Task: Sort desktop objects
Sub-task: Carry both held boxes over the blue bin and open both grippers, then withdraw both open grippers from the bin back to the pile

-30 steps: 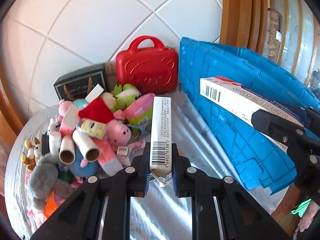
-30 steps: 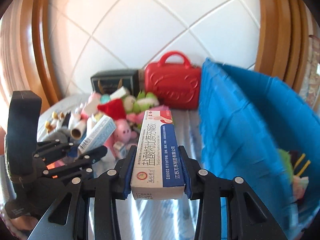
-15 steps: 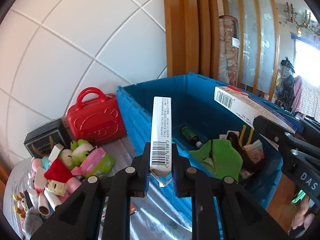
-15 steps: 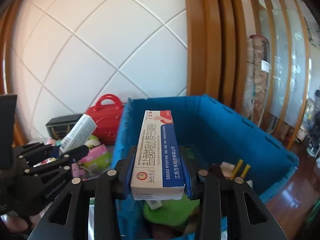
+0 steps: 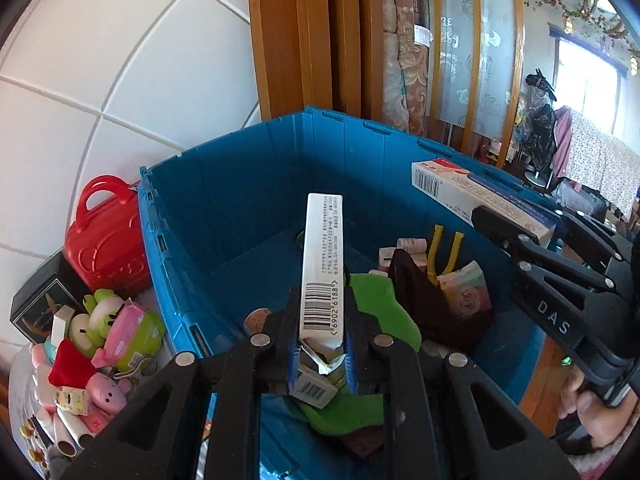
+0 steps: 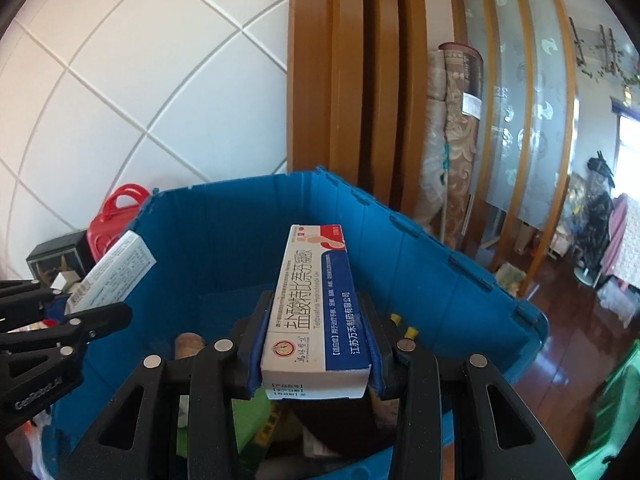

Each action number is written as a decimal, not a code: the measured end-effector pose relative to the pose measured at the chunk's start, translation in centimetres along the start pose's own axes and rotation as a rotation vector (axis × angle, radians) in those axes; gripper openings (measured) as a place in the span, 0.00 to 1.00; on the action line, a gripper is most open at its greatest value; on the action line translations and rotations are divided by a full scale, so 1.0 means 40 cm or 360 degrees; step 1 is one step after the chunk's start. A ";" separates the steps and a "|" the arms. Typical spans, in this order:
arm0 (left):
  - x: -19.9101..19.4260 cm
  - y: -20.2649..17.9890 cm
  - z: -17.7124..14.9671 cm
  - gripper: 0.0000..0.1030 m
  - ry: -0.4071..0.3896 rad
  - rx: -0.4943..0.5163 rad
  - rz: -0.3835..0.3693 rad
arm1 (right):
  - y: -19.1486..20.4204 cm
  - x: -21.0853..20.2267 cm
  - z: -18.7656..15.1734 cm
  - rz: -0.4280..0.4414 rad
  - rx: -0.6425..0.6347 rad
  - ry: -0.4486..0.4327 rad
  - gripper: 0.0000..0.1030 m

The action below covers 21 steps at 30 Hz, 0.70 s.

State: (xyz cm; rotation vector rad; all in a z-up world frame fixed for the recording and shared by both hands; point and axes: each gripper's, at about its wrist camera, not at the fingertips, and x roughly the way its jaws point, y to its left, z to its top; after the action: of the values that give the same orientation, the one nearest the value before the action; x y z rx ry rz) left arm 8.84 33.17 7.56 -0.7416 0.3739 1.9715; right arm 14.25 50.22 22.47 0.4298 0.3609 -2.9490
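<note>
My left gripper (image 5: 322, 336) is shut on a slim white carton with a barcode (image 5: 322, 264), held over the open blue crate (image 5: 224, 208). My right gripper (image 6: 316, 344) is shut on a wider white and blue medicine box (image 6: 316, 304), also above the blue crate (image 6: 440, 264). Each gripper shows in the other's view: the right one (image 5: 520, 232) at the right with its medicine box (image 5: 460, 188), the left one (image 6: 96, 312) at the left with its carton (image 6: 112, 272). Inside the crate lie a green cloth (image 5: 380, 308), a dark item, yellow-handled pliers and small packets.
Left of the crate, a pile of small toys (image 5: 100, 344), a red toy suitcase (image 5: 108, 240) and a dark box (image 5: 40, 304) sit against the white tiled wall. A wooden door frame (image 5: 312, 36) and rolled rugs stand behind the crate. A hand (image 5: 592, 412) holds the right gripper.
Both grippers have swung right and risen, from over the toy pile to above the blue crate's inside. Both boxes stay clamped.
</note>
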 end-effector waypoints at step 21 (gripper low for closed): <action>-0.037 0.014 -0.035 0.72 0.0034 -0.0049 -0.0008 | -0.079 -0.017 -0.021 0.0034 0.0071 0.0060 1.00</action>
State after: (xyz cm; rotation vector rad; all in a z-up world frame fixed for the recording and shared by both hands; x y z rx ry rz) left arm 9.37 31.12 7.42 -0.7831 0.3553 1.9697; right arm 14.56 53.55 22.57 0.4920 0.2930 -2.9364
